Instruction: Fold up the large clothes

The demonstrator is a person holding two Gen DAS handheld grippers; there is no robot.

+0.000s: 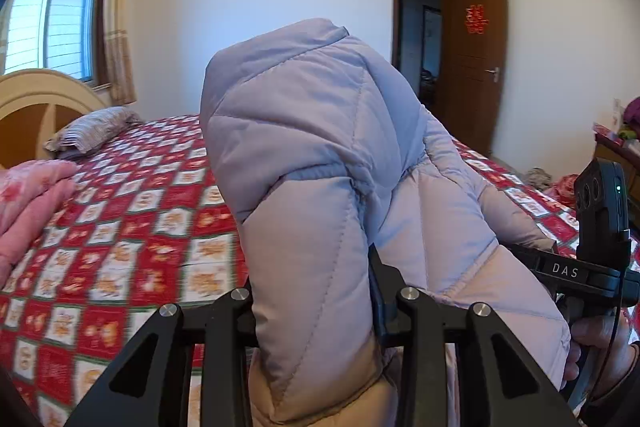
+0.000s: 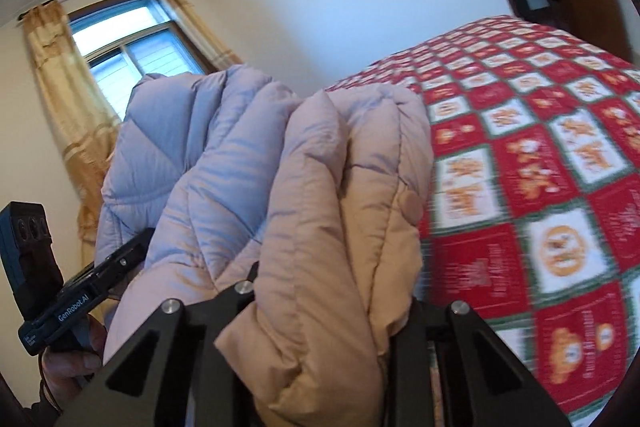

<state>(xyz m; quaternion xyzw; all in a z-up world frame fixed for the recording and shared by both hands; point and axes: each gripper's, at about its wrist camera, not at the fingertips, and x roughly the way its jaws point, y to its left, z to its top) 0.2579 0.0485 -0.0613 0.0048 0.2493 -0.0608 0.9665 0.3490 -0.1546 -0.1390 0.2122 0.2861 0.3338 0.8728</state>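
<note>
A puffy quilted jacket (image 1: 304,131), pale lilac-grey outside and beige lower down, hangs lifted above the bed. In the left wrist view it bulges up between the jaws of my left gripper (image 1: 316,307), which is shut on a thick fold of it. My right gripper (image 1: 532,259) bites into the same jacket at the right, with a person's hand (image 1: 600,351) on its handle. In the right wrist view the right gripper (image 2: 324,291) is shut on a bunched beige fold of the jacket (image 2: 240,155). The left gripper (image 2: 120,263) grips it at the left. Both sets of fingertips are hidden in fabric.
Below lies a bed with a red, white and green checked cover (image 1: 132,227) (image 2: 540,155). A striped pillow (image 1: 92,133) and a cream headboard (image 1: 32,95) are at the left, with a pink blanket (image 1: 28,207) nearer. An open brown door (image 1: 476,59) and a cluttered side table (image 1: 616,143) stand at the right.
</note>
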